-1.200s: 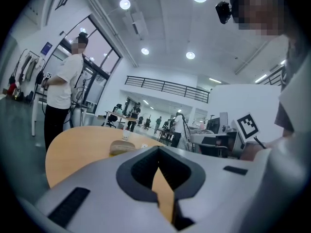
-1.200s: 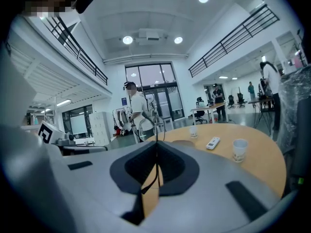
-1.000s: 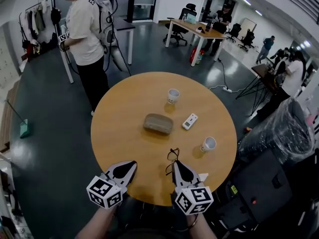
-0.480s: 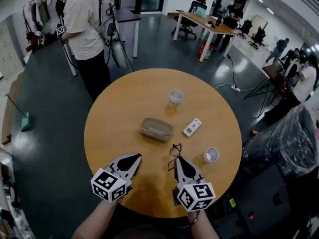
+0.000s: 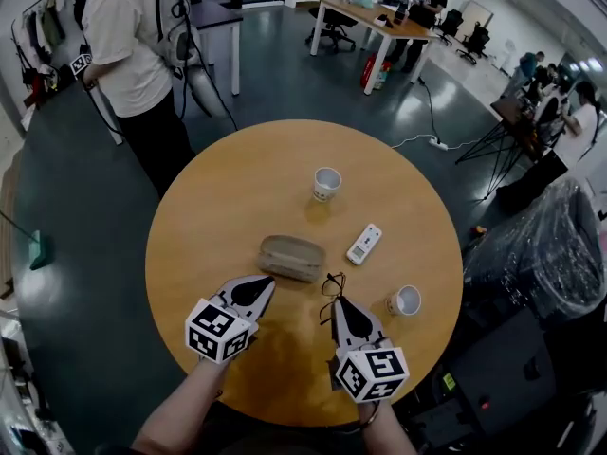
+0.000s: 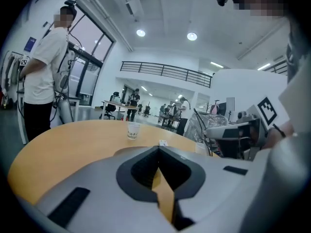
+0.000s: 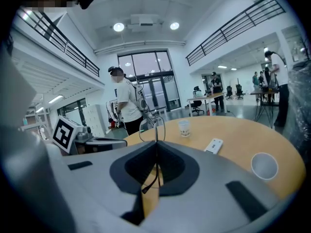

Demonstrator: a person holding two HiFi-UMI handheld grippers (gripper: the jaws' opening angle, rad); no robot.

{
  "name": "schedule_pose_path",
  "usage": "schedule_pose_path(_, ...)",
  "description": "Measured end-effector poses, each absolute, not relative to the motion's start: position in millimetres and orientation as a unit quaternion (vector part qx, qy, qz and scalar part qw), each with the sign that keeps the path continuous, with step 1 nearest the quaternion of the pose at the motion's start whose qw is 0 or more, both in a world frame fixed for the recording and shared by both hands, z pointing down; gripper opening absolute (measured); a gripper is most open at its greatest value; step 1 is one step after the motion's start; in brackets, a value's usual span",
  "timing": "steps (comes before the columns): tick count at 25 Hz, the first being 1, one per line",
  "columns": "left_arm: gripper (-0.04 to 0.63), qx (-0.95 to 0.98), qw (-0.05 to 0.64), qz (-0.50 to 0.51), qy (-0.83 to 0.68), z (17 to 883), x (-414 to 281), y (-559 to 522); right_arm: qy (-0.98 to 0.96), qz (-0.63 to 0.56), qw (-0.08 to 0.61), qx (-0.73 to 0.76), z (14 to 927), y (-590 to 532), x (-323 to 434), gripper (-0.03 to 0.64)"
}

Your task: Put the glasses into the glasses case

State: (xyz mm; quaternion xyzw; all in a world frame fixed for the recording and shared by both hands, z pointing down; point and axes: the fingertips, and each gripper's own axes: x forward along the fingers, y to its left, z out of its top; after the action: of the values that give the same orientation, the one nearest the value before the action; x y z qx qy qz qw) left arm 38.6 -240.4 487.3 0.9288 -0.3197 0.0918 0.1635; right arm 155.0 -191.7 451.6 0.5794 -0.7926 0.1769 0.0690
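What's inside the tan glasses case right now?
Nothing can be seen inside: the tan oval glasses case lies shut on the round wooden table, so its interior is covered. The black thin-framed glasses are outside it, clamped in the right gripper.

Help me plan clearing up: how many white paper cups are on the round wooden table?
2. One white paper cup stands on the far side of the round wooden table; the other stands near its right edge, beside the right gripper. None looks hidden.
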Motion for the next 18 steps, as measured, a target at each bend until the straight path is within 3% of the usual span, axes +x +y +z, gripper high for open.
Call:
schedule_pose_path(7,0.006,0.927,0.185,0.119,-0.305,523.7,51.7,-301.9,-0.779,0.179,0.090,0.595,461.9,-222.1,148.0,-0.008)
schedule_pose_path(18,0.006,0.921,0.227,0.118,-0.295,558.3,51.9,-314.0,-0.777,0.177,0.111,0.593,478.9,-253.9,149.2,-0.008)
